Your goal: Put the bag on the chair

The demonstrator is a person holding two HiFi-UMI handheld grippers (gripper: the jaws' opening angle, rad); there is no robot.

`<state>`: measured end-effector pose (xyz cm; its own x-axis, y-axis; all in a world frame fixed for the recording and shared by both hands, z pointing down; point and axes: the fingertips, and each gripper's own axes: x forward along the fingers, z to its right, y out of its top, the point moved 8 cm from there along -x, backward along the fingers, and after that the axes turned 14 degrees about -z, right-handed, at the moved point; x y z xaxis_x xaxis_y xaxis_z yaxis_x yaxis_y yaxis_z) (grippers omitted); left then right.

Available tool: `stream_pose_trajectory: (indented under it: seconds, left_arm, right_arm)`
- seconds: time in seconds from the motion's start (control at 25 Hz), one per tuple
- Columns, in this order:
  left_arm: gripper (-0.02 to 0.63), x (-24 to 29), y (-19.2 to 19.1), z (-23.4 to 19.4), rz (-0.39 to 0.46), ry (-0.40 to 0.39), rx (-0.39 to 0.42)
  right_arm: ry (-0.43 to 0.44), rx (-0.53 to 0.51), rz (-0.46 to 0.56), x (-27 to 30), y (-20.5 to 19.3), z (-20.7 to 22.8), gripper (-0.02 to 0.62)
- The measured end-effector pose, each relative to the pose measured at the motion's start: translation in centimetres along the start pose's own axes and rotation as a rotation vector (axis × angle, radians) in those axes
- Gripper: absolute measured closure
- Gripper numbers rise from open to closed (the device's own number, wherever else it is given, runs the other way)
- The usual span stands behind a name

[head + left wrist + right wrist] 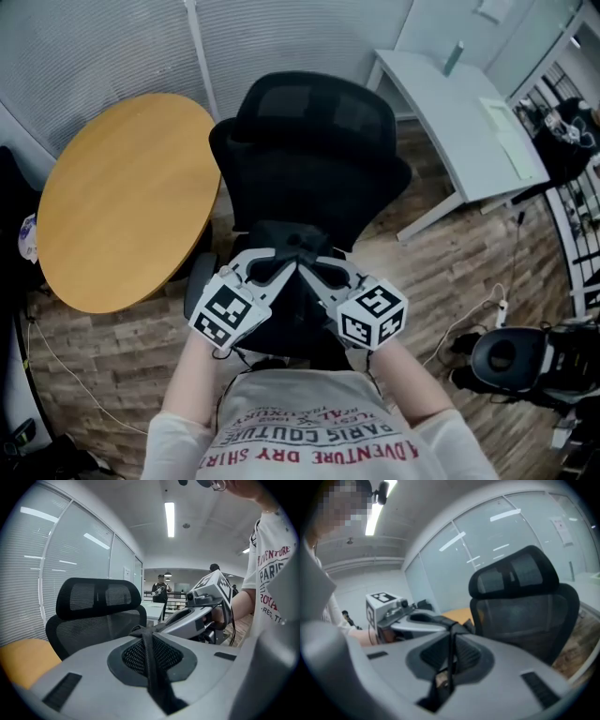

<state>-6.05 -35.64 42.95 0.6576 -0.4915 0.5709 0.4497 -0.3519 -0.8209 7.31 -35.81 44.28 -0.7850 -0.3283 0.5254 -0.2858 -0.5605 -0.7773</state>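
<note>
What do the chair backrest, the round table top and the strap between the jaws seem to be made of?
Chair backrest: black mesh fabric, matte, with a partly see-through weave.
Table top: wood or wood-look laminate, with a smooth, even yellow-brown surface. I cannot tell which of the two it is.
Strap: black woven webbing, probably synthetic. It is a flat, dull band that folds softly.

**Q:** State of the left gripper (148,637)?

**A:** Jaws closed on a black webbing strap (153,677), which runs up the seam between them.

**Q:** Anything at the tips?

**A:** The right gripper (168,623) meets the same strap there.

**Q:** Surroundings?

**A:** A black mesh chair (96,606) stands upright behind. An orange tabletop (21,660) sits at lower left.
</note>
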Motion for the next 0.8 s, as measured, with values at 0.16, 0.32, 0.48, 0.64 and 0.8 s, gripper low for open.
stream_pose_trajectory:
  seconds: [0.16, 0.32, 0.48, 0.64, 0.8]
  left_arm:
    - [0.554, 1.7, -0.7, -0.5, -0.07, -0.014, 0.029]
    - [0.554, 3.2, -2.2, -0.7, -0.13, -0.021, 0.015]
    - [0.554, 4.3, -2.7, -1.6, -0.168, -0.002, 0.014]
    - [0.554, 5.9, -3.9, -2.4, -0.176, -0.01, -0.033]
    - [0.552, 6.9, -4.8, -3.2, -0.121, -0.01, -0.095]
  right_arm:
    - [0.037, 0.001, -0.053, 0.9, -0.8, 1.8, 0.545]
    - [0.048, 0.044, -0.098, 2.0, -2.3, 2.8, 0.545]
    - [0.035, 0.057, -0.128, 3.2, -2.4, 3.9, 0.545]
    - [0.017, 0.06, -0.176, 4.4, -3.0, 5.3, 0.541]
    - [0.01, 0.064, -0.166, 5.4, -3.2, 6.5, 0.54]
